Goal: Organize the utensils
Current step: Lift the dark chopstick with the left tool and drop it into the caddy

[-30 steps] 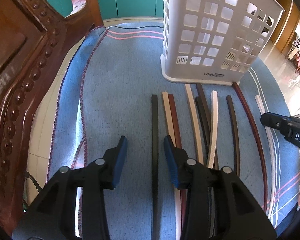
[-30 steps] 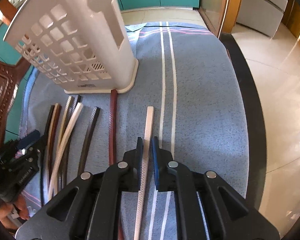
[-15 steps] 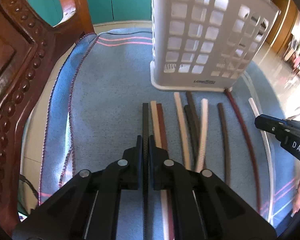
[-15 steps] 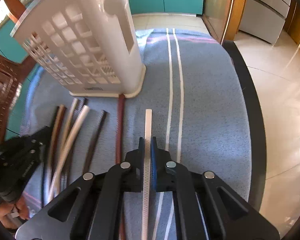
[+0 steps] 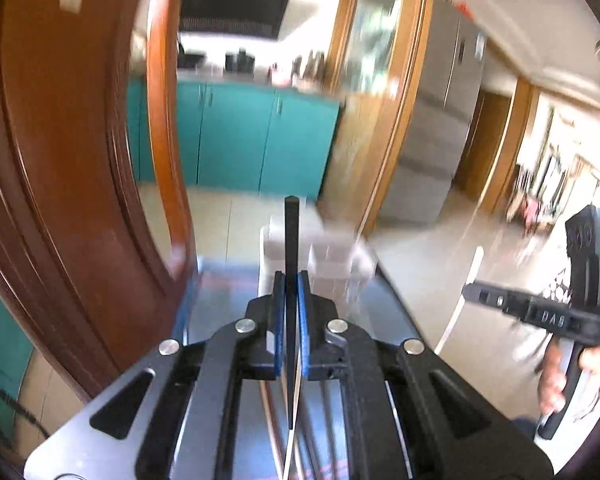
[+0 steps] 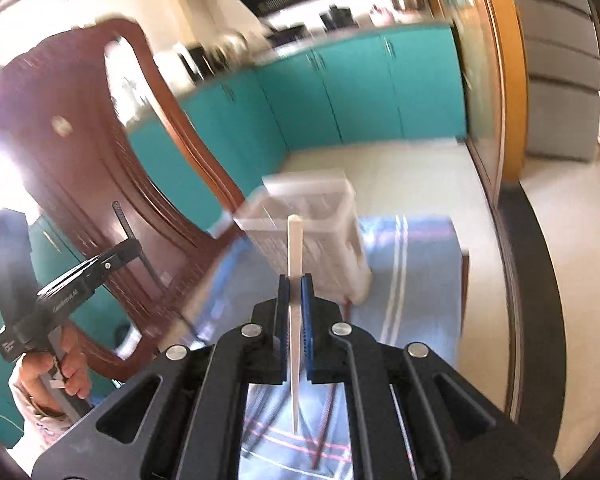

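While its blue-padded jaws press shut on a thin black chopstick (image 5: 291, 248), the left gripper (image 5: 291, 280) holds it lengthwise between the pads, the blunt end jutting forward and the taper running back under the black frame. The right gripper (image 6: 295, 280) is clamped the same way on a slim cream-white chopstick (image 6: 294, 248). Each tool shows in the other's view: "DAS" reads on the right one's side, while the white lettering on the left one is too blurred to read.

Beyond both tips stands the white plastic lattice basket (image 6: 332, 216) on the blue striped cloth (image 6: 412, 264), blurred. The remaining brown and pale chopsticks (image 6: 332, 400) lie on the cloth beneath the frames. A carved brown wooden chair back (image 5: 60, 200) fills the left; teal cabinets (image 5: 260, 140) stand behind.

A second ago the left jaws stood open around the black stick as it lay on the cloth; since then they have been closing on it. Both sticks are now lifted clear, and the views have tipped up from cloth to kitchen.
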`<state>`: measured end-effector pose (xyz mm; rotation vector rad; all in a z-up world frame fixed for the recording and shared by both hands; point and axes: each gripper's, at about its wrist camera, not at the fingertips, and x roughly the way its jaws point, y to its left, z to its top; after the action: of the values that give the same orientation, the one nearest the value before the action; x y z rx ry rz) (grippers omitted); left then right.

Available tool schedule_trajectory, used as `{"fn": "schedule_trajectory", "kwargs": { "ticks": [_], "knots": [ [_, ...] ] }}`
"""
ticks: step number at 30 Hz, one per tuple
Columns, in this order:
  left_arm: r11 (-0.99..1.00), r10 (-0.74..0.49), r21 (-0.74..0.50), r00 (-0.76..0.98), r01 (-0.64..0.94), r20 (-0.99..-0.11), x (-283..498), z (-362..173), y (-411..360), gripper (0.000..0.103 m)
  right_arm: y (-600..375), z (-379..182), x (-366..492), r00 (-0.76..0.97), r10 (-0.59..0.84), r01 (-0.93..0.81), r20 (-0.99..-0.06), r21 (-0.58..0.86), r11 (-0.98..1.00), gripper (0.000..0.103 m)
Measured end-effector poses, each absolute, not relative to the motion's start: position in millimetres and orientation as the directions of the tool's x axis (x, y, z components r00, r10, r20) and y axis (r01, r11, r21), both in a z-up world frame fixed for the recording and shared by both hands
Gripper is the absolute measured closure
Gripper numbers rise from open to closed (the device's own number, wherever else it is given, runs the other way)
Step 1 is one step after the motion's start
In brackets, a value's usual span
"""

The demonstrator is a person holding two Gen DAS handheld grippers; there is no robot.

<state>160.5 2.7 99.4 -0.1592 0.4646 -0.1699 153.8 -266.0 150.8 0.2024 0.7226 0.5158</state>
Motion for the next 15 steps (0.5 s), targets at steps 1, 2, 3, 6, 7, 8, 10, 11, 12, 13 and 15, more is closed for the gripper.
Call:
{"fn": "schedule_trajectory", "kwargs": {
  "ticks": [1,2,3,6,7,8,10,11,12,13,15],
  "knots": [
    [0.972,-0.196,-0.199,0.900,0.125,-0.390,159,111,5,0.096,-266,163,155,0.652,0.531,-0.390,-0.541,0.361,0.847,0.096],
    [0.970,-0.187,-0.215,0.922,0.117,-0.338,159,124,8,0.096,-267,172,159,0.667,0.539,-0.395,-0.514,0.370,0.841,0.096],
    [0.967,-0.175,-0.230,0.937,0.106,-0.304,161,132,10,0.096,-268,181,163,0.684,0.542,-0.394,-0.489,0.378,0.838,0.096],
    [0.949,-0.124,-0.309,0.974,0.060,-0.190,171,150,25,0.096,-271,210,171,0.762,0.531,-0.376,-0.371,0.413,0.829,0.096],
    [0.936,-0.102,-0.348,0.982,0.041,-0.160,178,150,33,0.096,-273,217,174,0.788,0.520,-0.368,-0.330,0.425,0.827,0.096],
    [0.924,-0.087,-0.382,0.986,0.026,-0.144,186,149,37,0.096,-275,222,177,0.817,0.498,-0.353,-0.290,0.431,0.830,0.096],
    [0.895,-0.069,-0.447,0.991,0.010,-0.117,188,148,53,0.096,-276,229,184,0.889,0.409,-0.298,-0.204,0.420,0.857,0.096],
    [0.887,-0.052,-0.462,0.993,-0.004,-0.107,194,144,56,0.096,-276,230,183,0.915,0.362,-0.266,-0.176,0.413,0.871,0.096],
    [0.889,-0.020,-0.456,0.994,-0.032,-0.109,201,138,56,0.096,-275,226,190,0.931,0.326,-0.238,-0.164,0.404,0.883,0.096],
    [0.891,-0.002,-0.451,0.994,-0.049,-0.112,215,130,55,0.096,-273,221,196,0.945,0.288,-0.207,-0.157,0.393,0.896,0.096],
    [0.893,-0.003,-0.447,0.991,-0.059,-0.135,230,118,55,0.096,-269,201,213,0.948,0.264,-0.179,-0.179,0.387,0.904,0.096]
  ]
}}
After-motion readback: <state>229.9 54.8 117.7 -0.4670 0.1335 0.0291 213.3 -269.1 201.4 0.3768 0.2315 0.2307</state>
